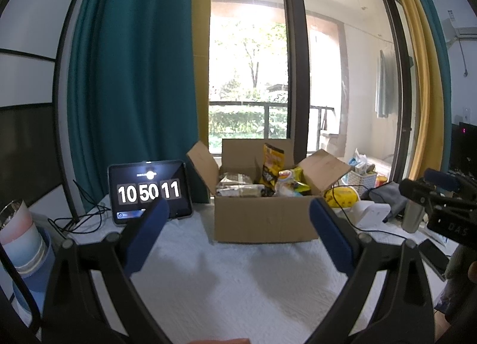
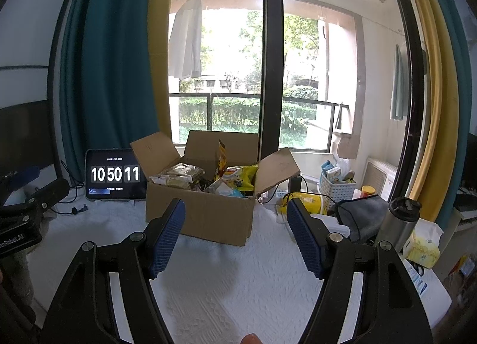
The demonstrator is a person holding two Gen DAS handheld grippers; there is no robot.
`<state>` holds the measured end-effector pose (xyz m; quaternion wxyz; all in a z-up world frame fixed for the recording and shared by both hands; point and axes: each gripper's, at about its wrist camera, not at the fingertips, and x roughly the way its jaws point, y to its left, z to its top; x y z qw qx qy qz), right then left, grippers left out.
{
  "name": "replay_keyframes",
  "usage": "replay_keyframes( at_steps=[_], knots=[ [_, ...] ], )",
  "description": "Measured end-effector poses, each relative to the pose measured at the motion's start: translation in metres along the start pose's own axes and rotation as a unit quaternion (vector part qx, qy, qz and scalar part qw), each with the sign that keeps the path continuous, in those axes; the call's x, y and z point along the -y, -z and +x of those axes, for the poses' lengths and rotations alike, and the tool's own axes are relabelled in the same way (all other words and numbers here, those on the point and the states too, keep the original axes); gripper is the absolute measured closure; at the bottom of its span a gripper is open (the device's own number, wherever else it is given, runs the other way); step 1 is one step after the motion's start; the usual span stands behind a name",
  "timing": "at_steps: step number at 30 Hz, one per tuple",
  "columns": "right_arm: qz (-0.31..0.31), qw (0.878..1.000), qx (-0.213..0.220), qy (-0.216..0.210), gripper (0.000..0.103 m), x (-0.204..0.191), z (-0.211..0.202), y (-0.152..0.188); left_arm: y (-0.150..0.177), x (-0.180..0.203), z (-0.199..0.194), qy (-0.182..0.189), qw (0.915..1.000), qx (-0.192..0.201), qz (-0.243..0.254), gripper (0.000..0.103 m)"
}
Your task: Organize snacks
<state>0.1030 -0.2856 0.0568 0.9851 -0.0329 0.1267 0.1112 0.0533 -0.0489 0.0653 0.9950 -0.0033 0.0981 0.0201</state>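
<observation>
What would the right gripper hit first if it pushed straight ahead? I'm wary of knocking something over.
Probably the cardboard box: its near wall sits straight ahead of the open right gripper, with only bare white cloth before it.

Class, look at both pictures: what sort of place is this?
Probably a lived-in room at home, by a balcony: teal and yellow curtains frame glass doors, laundry hangs outside, and an open brown cardboard box of snacks sits on a white-covered table.
</observation>
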Motion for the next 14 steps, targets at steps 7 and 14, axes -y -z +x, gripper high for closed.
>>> replay_keyframes(
  at_steps=[7, 14],
  knots=[
    [0.0, 1.0, -0.001, 0.001, 0.029, 0.001, 0.001, 0.0, 0.0, 0.001, 0.001, 0.001, 1.0, -0.001, 0.001, 0.006],
    [-0.003, 1.0, -0.013, 0.011, 0.029, 0.007, 0.008, 0.009, 0.005, 0.004, 0.013, 0.004, 0.9999, -0.006, 0.011, 0.006]
  ],
)
